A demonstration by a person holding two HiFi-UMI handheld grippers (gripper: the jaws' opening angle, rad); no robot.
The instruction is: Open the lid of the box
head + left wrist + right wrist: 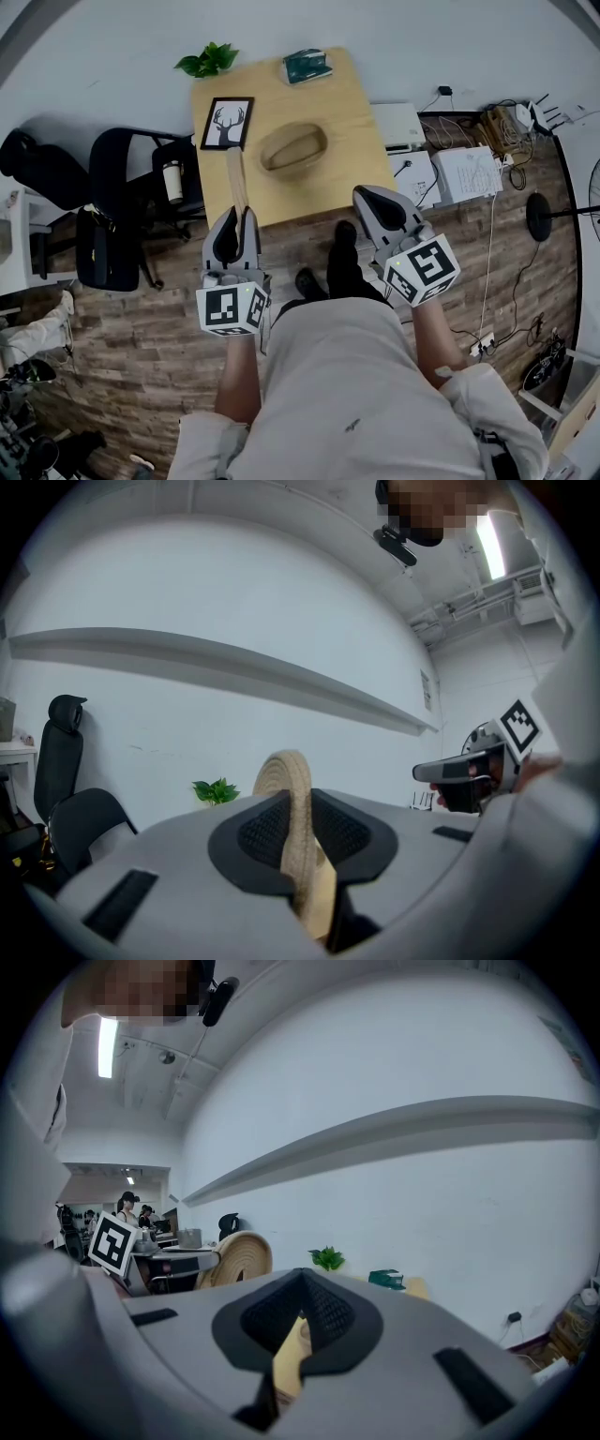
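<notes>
An oval woven box (292, 148) sits uncovered in the middle of the light wooden table (347, 103). Its woven lid (236, 178) is off the box and stands on edge, held over the table's near left edge. My left gripper (241, 217) is shut on the lid's rim; in the left gripper view the lid (289, 789) rises between the pads of the left gripper (300, 829). My right gripper (367, 195) hovers over the table's near right corner with its jaws together and nothing in them. In the right gripper view the right gripper (298, 1312) points at the wall, with the lid (234, 1258) at the left.
A framed deer picture (227, 123), a potted plant (208, 60) and a green packet (307, 66) share the table. A black office chair (122, 206) stands left of it. White boxes and papers (466, 173) with cables lie on the floor to the right.
</notes>
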